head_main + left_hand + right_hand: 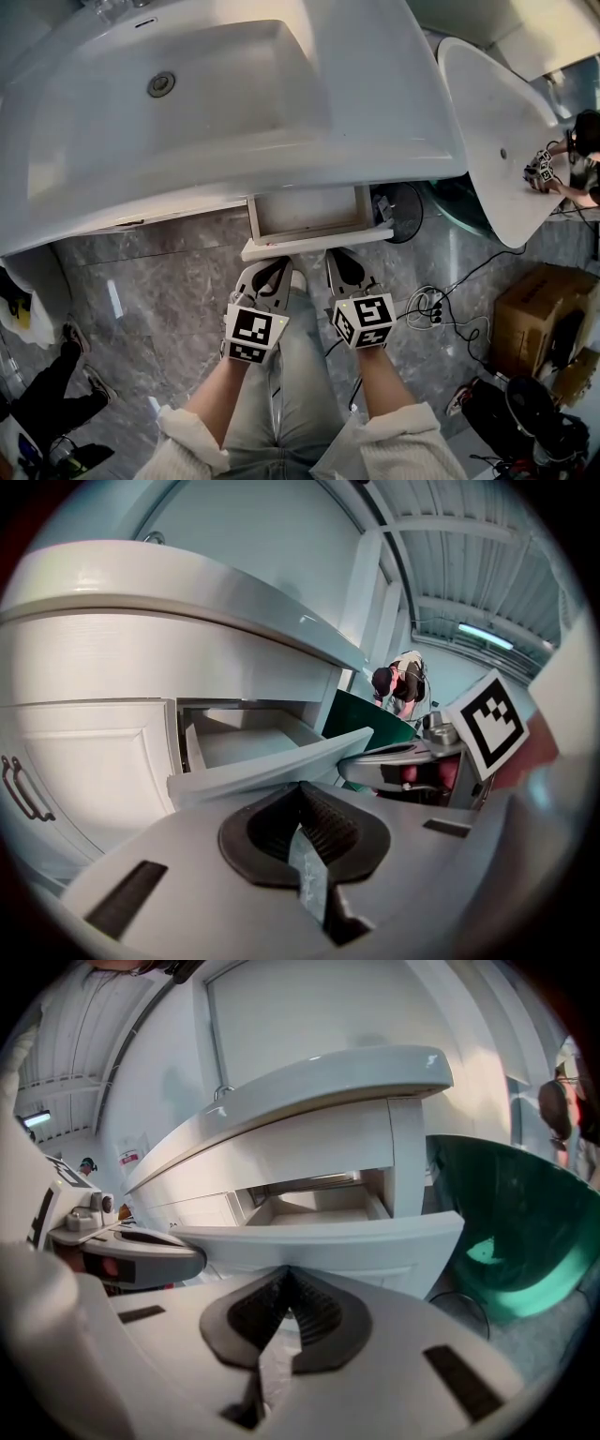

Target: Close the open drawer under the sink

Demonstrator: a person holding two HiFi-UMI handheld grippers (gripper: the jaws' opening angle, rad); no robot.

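The drawer (309,214) stands pulled out under the right end of the sink (394,122), its white front panel facing the person and its inside bare. Just before that panel, the left gripper (278,267) and the right gripper (342,264) sit side by side, each with its fingers pressed together on nothing. Whether they touch the panel cannot be told. Left of the drawer is a closed cabinet door (84,761). Grey marbled floor (159,281) lies below.

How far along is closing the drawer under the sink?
Nothing looks done: the drawer stands pulled out under the sink. In hand: the left gripper and right gripper, both shut and empty, point at its front panel; contact is unclear. Left: pushing it fully in.
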